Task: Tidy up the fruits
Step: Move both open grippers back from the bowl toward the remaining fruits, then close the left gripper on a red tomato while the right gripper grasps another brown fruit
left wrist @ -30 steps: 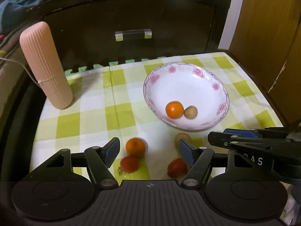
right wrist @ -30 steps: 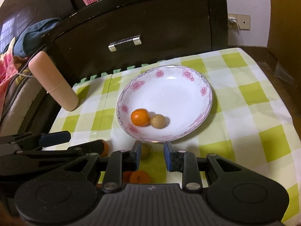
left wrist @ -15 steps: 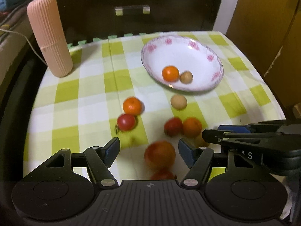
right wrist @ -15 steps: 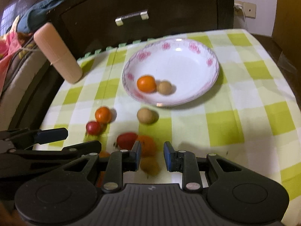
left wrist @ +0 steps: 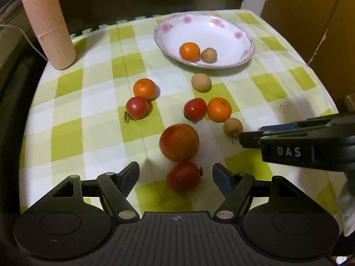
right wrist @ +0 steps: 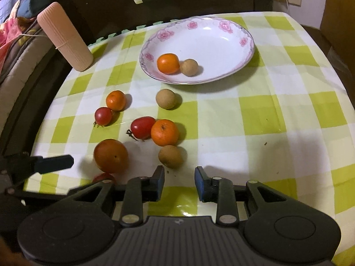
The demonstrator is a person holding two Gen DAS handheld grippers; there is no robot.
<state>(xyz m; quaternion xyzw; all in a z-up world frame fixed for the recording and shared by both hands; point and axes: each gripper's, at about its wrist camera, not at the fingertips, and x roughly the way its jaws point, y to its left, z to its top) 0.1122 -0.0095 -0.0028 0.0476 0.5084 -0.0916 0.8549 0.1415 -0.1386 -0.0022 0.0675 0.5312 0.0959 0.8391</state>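
Green-and-white checked tablecloth [left wrist: 93, 119] on a table against a dark wooden drawer front [right wrist: 177, 4]; left to right sit a pink ribbed cylinder [left wrist: 47, 23], loose tangerines, small tomatoes, brown longan-like fruits and one large tomato [left wrist: 179, 142], then a floral plate [left wrist: 230, 37] holding one tangerine [left wrist: 189, 51] touching one brown fruit [left wrist: 208, 55]. Left gripper [left wrist: 175, 175] angles down, jaws wide and just opened a bit further, a small tomato [left wrist: 183, 175] lying between them untouched. Right gripper [right wrist: 179, 182] also tilts down, jaws narrow, just parting slightly, empty, a brown fruit [right wrist: 170, 156] just ahead.
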